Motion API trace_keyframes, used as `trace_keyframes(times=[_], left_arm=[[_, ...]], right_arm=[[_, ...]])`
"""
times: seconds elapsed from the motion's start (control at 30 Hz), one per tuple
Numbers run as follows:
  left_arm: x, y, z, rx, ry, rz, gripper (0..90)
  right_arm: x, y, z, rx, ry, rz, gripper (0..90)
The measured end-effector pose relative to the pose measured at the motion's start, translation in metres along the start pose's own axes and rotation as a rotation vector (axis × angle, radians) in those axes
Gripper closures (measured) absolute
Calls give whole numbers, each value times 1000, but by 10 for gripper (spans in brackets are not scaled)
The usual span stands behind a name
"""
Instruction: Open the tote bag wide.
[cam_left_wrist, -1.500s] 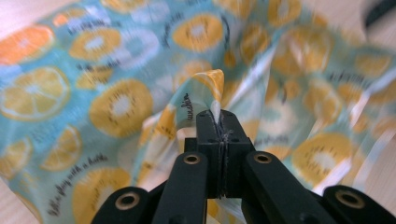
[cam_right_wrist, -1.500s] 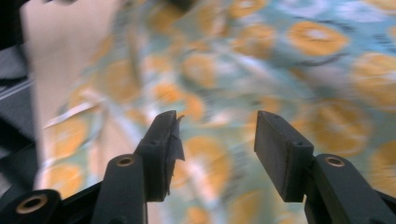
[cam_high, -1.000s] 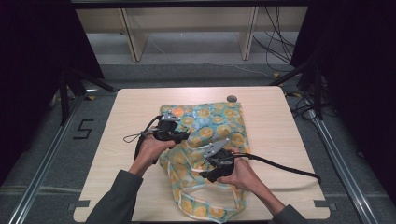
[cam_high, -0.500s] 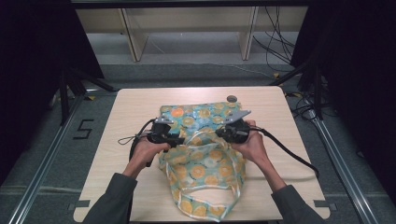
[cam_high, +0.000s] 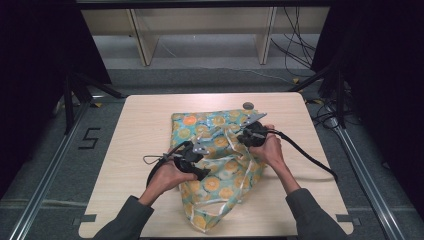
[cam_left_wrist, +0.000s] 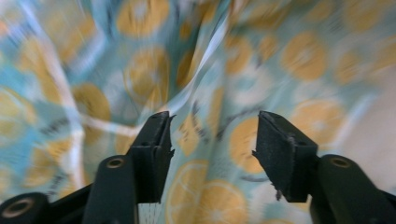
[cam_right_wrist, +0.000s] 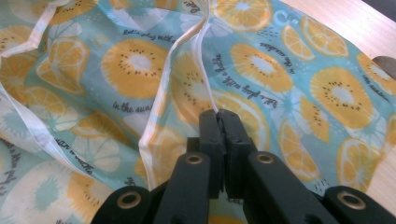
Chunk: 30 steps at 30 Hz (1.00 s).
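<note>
From the high view, the fruit-print cloth (cam_high: 220, 155) lies rumpled across the middle of the wooden table (cam_high: 140, 130), and both hands are on it. The left gripper (cam_high: 197, 165) sits over the cloth's left side, the right gripper (cam_high: 240, 134) over its upper right part, the two near each other with crumpled fabric between them. Just beyond the right gripper, off the cloth's far edge, a small dark round thing (cam_high: 248, 105) rests on the bare wood; what it is I can't tell.

Over to the right gripper view: here's what the overhead camera can't give us. The right gripper (cam_right_wrist: 219, 119) has its jaws pressed together, and the cloth's white hem (cam_right_wrist: 205, 88) runs straight down into them, pinched at the tips. The print is sharp here, orange slices and script lettering on teal, and a strip of table shows past the cloth at upper right.

The left gripper view is blurred. The left gripper (cam_left_wrist: 212, 140) has its jaws well apart and they've just been opening; the cloth (cam_left_wrist: 205, 70) lies past them, a white seam between and ahead of the tips, nothing clamped.

No containers in sight on this table.
</note>
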<state>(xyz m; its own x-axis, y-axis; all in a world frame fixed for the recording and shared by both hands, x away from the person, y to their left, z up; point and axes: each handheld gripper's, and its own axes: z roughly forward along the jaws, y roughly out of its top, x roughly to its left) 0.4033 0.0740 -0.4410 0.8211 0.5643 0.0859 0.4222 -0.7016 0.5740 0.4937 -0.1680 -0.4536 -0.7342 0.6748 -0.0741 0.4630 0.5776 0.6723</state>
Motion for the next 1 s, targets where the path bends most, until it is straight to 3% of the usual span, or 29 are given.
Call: trace_keyframes(times=[0.03,0.07,0.13,0.2,0.23,0.27,0.3,0.33,0.4,0.47,0.5,0.53,0.63,0.7,0.77,0.8,0.87,0.93,0.97,1.0], left_arm=[[2,-4,13,46,8,9,431],[1,-8,22,58,21,-2,422],[2,-13,35,103,57,31,460],[4,-17,40,116,56,64,589],[9,-17,38,115,79,92,694],[11,-18,37,117,97,95,800],[13,-18,34,108,114,99,834],[16,-18,30,92,102,91,863],[19,-19,18,18,56,37,886],[20,-19,8,-26,19,15,890],[21,-19,4,-39,1,9,891],[20,-19,-1,-60,0,11,892],[17,-17,-19,-93,-46,11,892],[14,-16,-29,-120,-53,15,893],[13,-17,-38,-134,-71,22,894],[12,-17,-45,-150,-66,27,894],[9,-19,-56,-172,-65,37,895],[5,-20,-67,-199,-60,17,896],[2,-20,-74,-223,-68,11,896],[-1,-20,-79,-234,-90,18,896]], right_arm=[[-1,0,-2,2,-3,-10,891],[-2,-1,-3,-2,-2,-15,887],[-3,-3,-5,15,13,-9,876],[-3,-6,-7,19,24,6,839],[-1,-7,-7,9,19,20,795],[1,-9,-10,-8,30,20,698],[3,-10,-14,2,33,33,649],[6,-12,-19,-17,42,17,598],[16,-17,-40,-50,64,33,516],[24,-20,-60,-18,96,22,459],[30,-23,-66,-38,97,40,444],[34,-26,-72,-43,98,26,432],[50,-41,-88,-2,105,8,399],[55,-49,-88,48,91,-14,440],[56,-56,-84,67,49,-68,663],[54,-57,-84,70,62,-81,723],[48,-57,-85,39,82,-94,837],[43,-53,-89,-1,108,-110,900],[42,-50,-91,-11,100,-124,900],[41,-47,-95,-15,87,-104,900]])
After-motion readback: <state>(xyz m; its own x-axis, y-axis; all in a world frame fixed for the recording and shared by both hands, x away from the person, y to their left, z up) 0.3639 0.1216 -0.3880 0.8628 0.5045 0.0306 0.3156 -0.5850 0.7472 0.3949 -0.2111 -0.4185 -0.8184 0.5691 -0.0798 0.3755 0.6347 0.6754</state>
